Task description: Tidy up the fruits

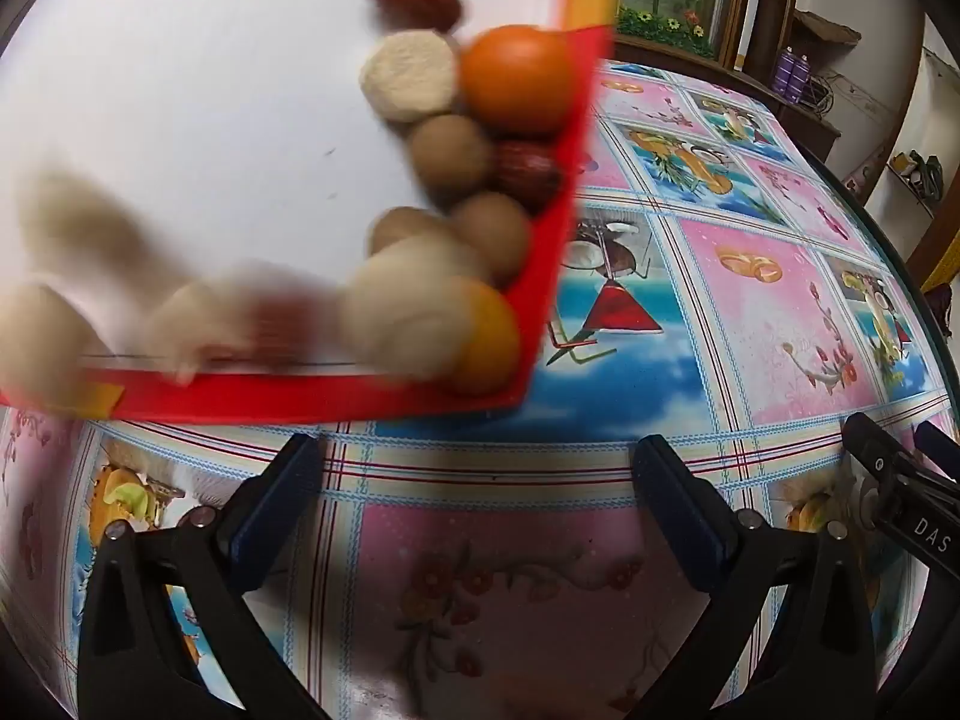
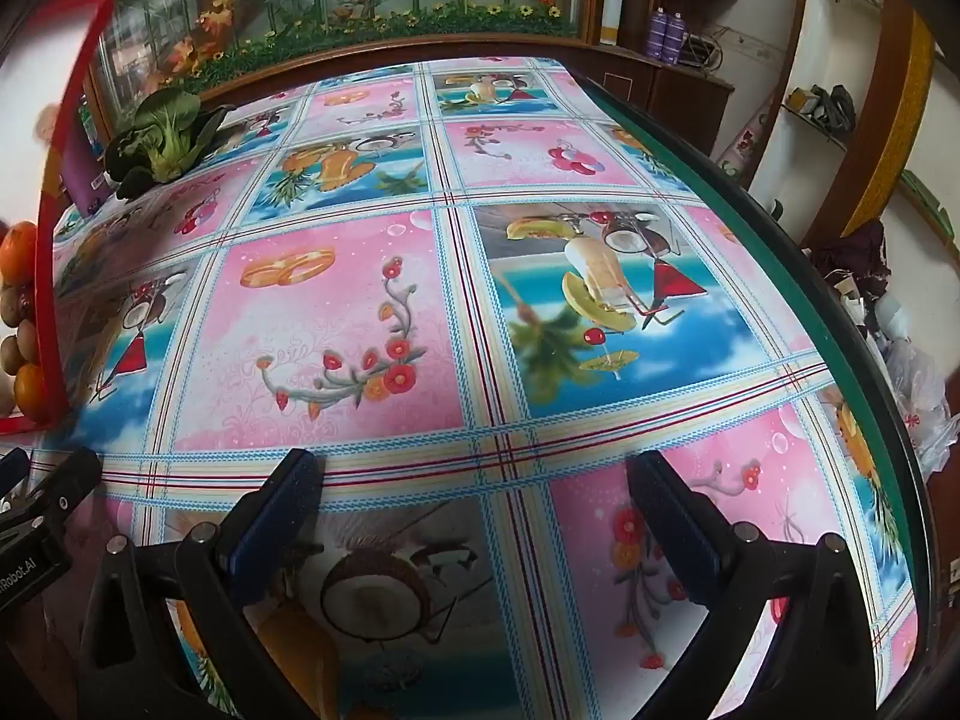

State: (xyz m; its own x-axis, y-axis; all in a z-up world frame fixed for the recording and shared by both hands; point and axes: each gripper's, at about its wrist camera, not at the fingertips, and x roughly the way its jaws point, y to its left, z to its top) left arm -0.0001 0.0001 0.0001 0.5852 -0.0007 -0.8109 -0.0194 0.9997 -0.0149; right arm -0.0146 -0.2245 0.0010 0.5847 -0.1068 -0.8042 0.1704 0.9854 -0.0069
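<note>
I see red-rimmed white tray [image 1: 336, 405]; orange [image 1: 517, 79], tan and dark-red fruits; worktop cloth [image 2: 336, 324] pink-and-blue checked, flower and cocktail prints; my tools black, blue-padded.

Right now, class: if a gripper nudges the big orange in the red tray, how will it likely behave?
The orange looks round and smooth, so it would probably roll. It sits against the tray wall and other fruit, which should stop it. Its skin looks firm, likely not fragile.

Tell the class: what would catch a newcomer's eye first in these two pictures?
The red-rimmed white tray, tilted at upper left in the left wrist view, with fruit heaped in its corner, a bright orange on top. Next, the gaudy pink-and-blue tablecloth beneath both open grippers.
</note>
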